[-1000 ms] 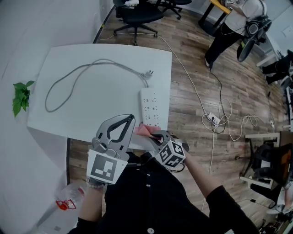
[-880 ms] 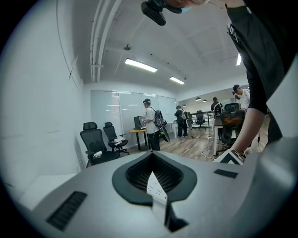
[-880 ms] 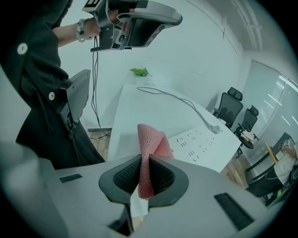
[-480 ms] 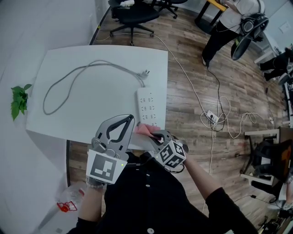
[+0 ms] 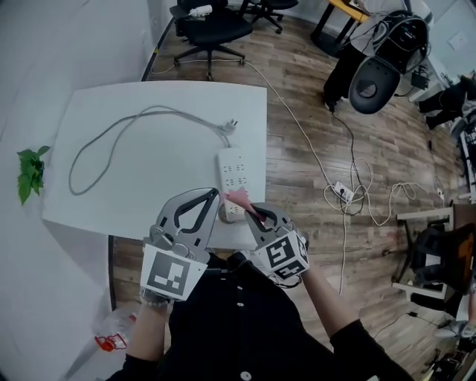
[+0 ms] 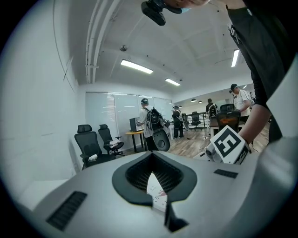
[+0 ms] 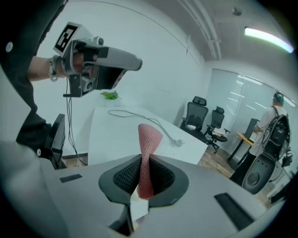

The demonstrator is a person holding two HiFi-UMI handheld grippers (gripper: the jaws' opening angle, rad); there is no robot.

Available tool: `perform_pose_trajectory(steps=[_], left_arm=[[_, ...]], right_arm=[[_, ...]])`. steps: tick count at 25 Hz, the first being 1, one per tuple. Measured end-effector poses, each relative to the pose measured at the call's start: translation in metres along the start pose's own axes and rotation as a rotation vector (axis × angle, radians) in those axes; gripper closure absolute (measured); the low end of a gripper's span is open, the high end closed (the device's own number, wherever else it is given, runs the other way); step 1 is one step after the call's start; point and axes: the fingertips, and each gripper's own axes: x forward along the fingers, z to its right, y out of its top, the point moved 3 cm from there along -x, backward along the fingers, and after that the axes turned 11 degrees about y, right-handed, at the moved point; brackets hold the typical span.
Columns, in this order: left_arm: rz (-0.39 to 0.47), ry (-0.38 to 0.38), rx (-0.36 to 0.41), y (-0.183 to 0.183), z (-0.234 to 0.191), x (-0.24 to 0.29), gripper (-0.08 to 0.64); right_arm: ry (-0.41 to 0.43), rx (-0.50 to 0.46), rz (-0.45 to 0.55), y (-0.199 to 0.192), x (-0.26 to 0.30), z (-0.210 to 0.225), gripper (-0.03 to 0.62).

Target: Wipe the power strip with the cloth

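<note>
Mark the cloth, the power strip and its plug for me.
cloth (image 7: 149, 135): right gripper view, pink flared upper end.
power strip (image 5: 232, 165): head view, white top face.
plug (image 5: 233, 124): head view, the cable's free end.

An open office: black swivel chairs (image 5: 212, 22), desks (image 6: 132, 134), strip lights (image 6: 136, 66); wood-plank floor (image 5: 297, 111).

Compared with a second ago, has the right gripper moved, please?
Yes. The right gripper, shut on the cloth, has moved forward: from the near end of the power strip to over its sockets.
</note>
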Motion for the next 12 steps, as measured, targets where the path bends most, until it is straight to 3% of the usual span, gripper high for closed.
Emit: perform_pose_trajectory(steps=[12], left_arm=[[0.009, -0.04, 0.003, 0.008, 0.008, 0.013, 0.549]], right_arm=[[-0.212, 0.12, 0.184, 0.037, -0.066, 0.04, 0.535]])
